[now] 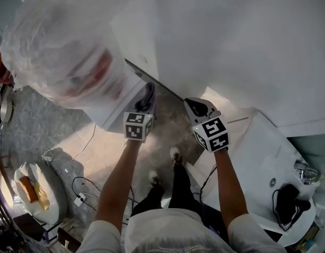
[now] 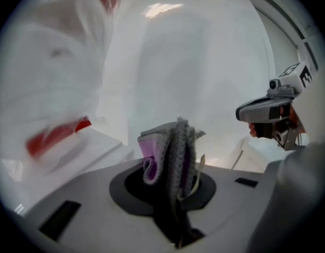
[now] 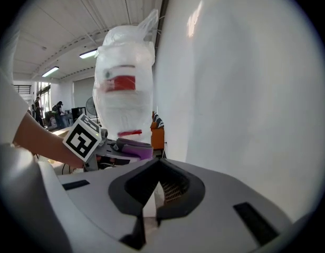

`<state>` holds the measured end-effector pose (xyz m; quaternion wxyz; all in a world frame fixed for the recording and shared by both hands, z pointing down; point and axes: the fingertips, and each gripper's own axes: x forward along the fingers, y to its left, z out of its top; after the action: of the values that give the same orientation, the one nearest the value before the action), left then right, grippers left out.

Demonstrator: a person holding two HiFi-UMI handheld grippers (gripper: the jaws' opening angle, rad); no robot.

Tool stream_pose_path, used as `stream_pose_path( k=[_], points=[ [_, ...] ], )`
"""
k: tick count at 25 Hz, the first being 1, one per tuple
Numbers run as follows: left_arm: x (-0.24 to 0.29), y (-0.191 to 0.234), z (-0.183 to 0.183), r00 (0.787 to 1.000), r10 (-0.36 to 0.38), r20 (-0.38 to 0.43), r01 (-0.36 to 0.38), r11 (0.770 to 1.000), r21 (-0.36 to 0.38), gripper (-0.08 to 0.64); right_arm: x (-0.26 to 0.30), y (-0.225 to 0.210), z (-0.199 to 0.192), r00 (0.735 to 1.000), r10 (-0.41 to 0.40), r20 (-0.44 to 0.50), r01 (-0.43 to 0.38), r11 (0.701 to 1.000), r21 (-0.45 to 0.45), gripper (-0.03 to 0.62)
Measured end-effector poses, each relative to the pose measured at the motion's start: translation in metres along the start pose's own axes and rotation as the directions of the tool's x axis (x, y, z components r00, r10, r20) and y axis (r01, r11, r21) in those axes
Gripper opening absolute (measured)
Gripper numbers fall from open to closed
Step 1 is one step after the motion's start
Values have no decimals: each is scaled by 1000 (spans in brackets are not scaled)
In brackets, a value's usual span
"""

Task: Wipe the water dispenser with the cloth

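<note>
The water dispenser (image 1: 116, 107) is a white cabinet at upper left, carrying a big bottle (image 1: 62, 46) wrapped in clear plastic. My left gripper (image 1: 146, 102) is shut on a folded grey and purple cloth (image 1: 148, 94), right beside the dispenser's front corner. In the left gripper view the cloth (image 2: 170, 152) stands up out of the jaws, with the bottle (image 2: 51, 88) blurred at the left. My right gripper (image 1: 197, 107) hangs a hand's width to the right, shut and empty, close to a white wall (image 1: 247, 46). The right gripper view shows the bottle (image 3: 125, 88) and the cloth (image 3: 133, 151).
A white sink (image 1: 257, 157) with a tap (image 1: 306, 173) and a black object (image 1: 286, 202) lies at lower right. Cables (image 1: 83, 188) and a round white item (image 1: 38, 191) lie on the floor at lower left. The person's shoes (image 1: 175, 153) stand below the grippers.
</note>
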<state>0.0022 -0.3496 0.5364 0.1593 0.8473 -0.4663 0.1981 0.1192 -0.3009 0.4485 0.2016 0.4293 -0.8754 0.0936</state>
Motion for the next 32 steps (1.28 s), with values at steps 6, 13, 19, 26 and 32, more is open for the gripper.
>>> stream_pose_path(
  k=[6,13,19,26,32],
  points=[
    [39,18,-31,998,19,-62,-22,998,-55,64,13,-8,-31,999,-13,-36,16,998,69,9],
    [47,35,-33,990,133,-44,-137,987,-90,64,9,-13,-44,998,-36,-49,40,996,83,11],
    [22,46,-32,980,201,3,-195,954,-230,64,5,-3,-39,998,-46,-48,49,997,66,11],
    [-17,57,-48,971,241,-2,-232,931,-281,64,-1,21,-30,998,-55,-42,57,997,46,11],
    [-63,71,-64,958,288,16,-270,916,-297,64,-5,53,-22,999,-43,-24,44,998,50,11]
  ],
)
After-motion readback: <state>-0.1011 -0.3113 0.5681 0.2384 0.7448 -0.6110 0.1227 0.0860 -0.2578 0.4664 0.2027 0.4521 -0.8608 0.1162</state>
